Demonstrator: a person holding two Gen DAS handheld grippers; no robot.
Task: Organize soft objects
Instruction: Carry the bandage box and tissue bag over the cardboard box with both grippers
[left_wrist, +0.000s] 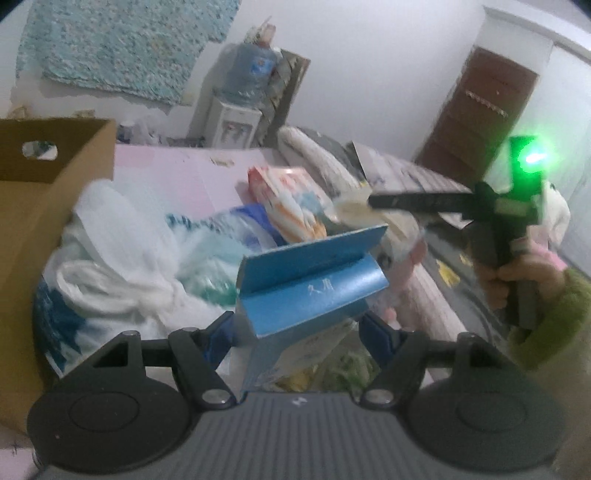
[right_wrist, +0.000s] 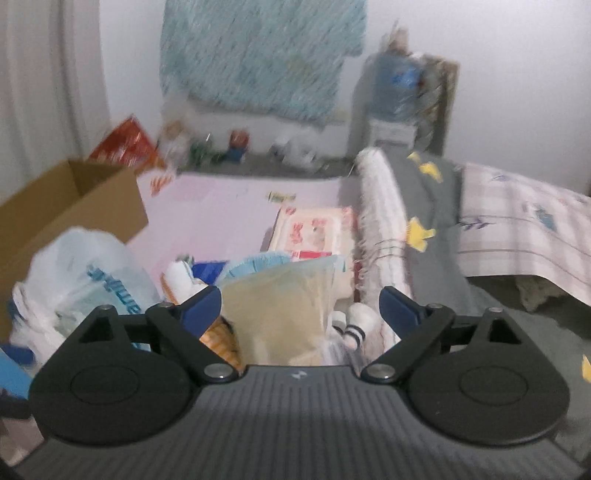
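Cardboard box (left_wrist: 40, 206) at the mat's left edge looks empty, so sorting seems barely begun. Crinkly plastic bags (left_wrist: 122, 258), a glossy tissue pack (right_wrist: 314, 230) and socks (right_wrist: 356, 325) lie heaped mid-mat. Left gripper (left_wrist: 295, 325) clamps a stiff blue carton (left_wrist: 310, 291); right gripper (right_wrist: 301, 302) gapes, released.

Blue box (left_wrist: 310, 291), white lettering, in left claw (left_wrist: 295, 325); claw pads dark blue, arms black. Brown carton (left_wrist: 55, 206). White bag (left_wrist: 122, 266) with blue print. Pack (left_wrist: 288, 199) white with orange-red print. Pink sheet (right_wrist: 221, 206) under the pile. Grey blanket (right_wrist: 436, 221) with yellow shapes. White fringed roll (right_wrist: 380, 206). Plaid cloth (right_wrist: 524, 229), pale pink-white, blue motifs. Teal speckled hanging (right_wrist: 258, 55) on white wall. Green sleeve (left_wrist: 554, 317). Beige clear bag (right_wrist: 280, 310). White sock (right_wrist: 358, 325), dark stripes.
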